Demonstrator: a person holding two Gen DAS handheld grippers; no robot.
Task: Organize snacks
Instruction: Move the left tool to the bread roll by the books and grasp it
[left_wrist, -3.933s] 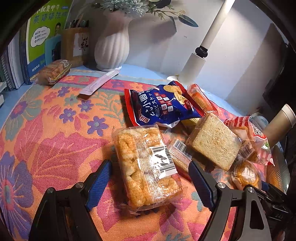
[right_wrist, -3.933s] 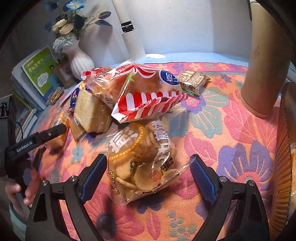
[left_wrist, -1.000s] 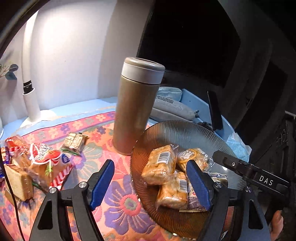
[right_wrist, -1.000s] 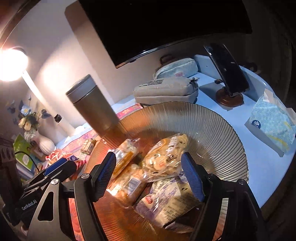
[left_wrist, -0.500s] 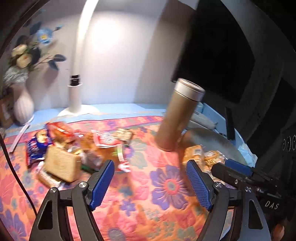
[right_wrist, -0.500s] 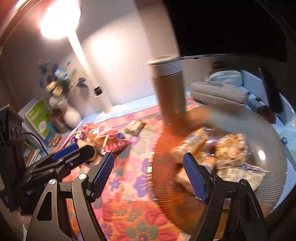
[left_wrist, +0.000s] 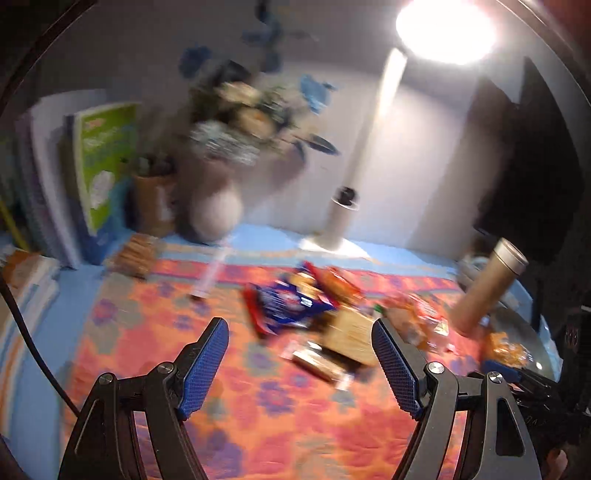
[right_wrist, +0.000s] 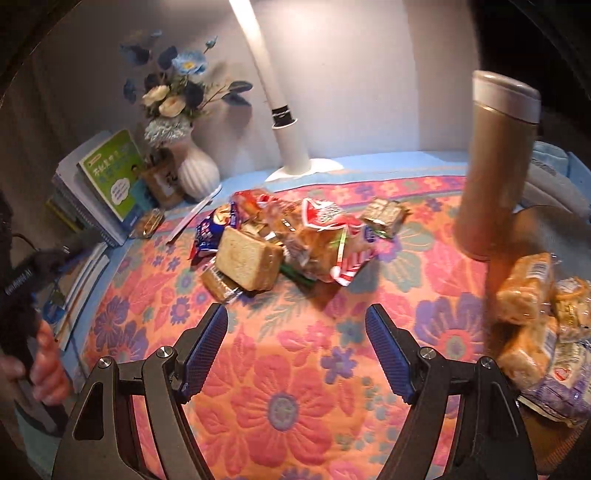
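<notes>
Now, at the right edge of the right wrist view, the brown ribbed plate (right_wrist: 524, 229) carries several wrapped snacks (right_wrist: 524, 291): golden pastries in clear film with a barcode label, and below them a purple printed pack. Just beside its upper rim stands the tan thermos (right_wrist: 495, 166) with a grey cap. In the middle of that frame the other snacks lie in a loose pile (right_wrist: 280, 236) on the flowered cloth (right_wrist: 280, 398) of the worktop: a wrapped bread slice (right_wrist: 247, 258), a red-and-white striped bag (right_wrist: 332, 236), a blue chip bag (right_wrist: 207, 229) and a small dark pack (right_wrist: 386, 216). At the upper left stand a white vase (right_wrist: 197, 173) with flowers and a green book (right_wrist: 114, 170); its writing is too small to read.

The right gripper (right_wrist: 297, 349) has just been opening; its jaws stand wide, nothing between them. The left gripper (left_wrist: 301, 363) is also wide and empty over the cloth, and its view is blurred. A hand (right_wrist: 44, 363) holds its handle at the lower left.
</notes>
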